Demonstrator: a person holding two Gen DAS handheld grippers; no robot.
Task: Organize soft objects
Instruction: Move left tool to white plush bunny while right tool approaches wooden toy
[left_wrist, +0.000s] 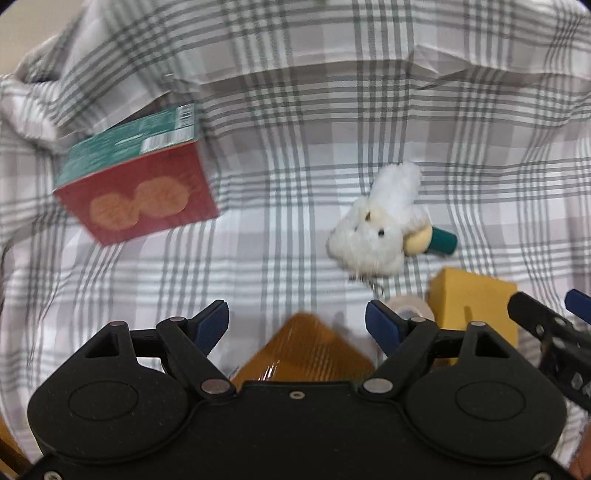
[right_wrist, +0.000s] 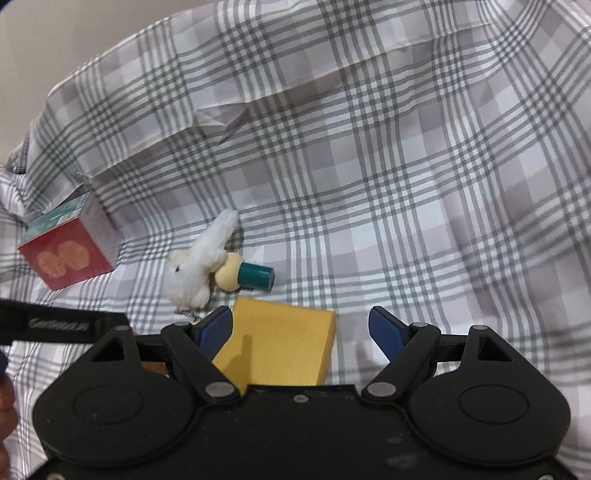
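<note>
Both tools hang above a plaid sheet (right_wrist: 406, 184) spread over what looks like a bed, and neither grasps anything. The left hand-held gripper (left_wrist: 297, 325) is spread wide and empty over an orange wrapped packet (left_wrist: 306, 350); the right hand-held gripper (right_wrist: 301, 326) is likewise released, its left finger over the near edge of a yellow sponge block (right_wrist: 284, 343).

The white plush rabbit (right_wrist: 192, 273) lies on the sheet just beyond the sponge, touching a small figure with a cream head and teal body (right_wrist: 245, 277). A red and teal carton (left_wrist: 136, 184) sits well apart to the left, and a tape roll (left_wrist: 410, 306) peeks out beside the sponge in the left view.

The trouble, as I judge it, comes from crowding. The rabbit and the little figure press against each other — a grab at the plush could catch the figure too, or flick it away across the cloth. The rabbit's fur is loose and deep, so a shallow pinch may take only fluff and let the toy slip. The sponge should squash under a firm close and may spring out sideways. The sheet is slack and wrinkled; fingers coming in low could snag a fold and drag everything with it. The two tools are also close together — the right one shows at the edge of the left view — so reaching for the same cluster risks a knock.
</note>
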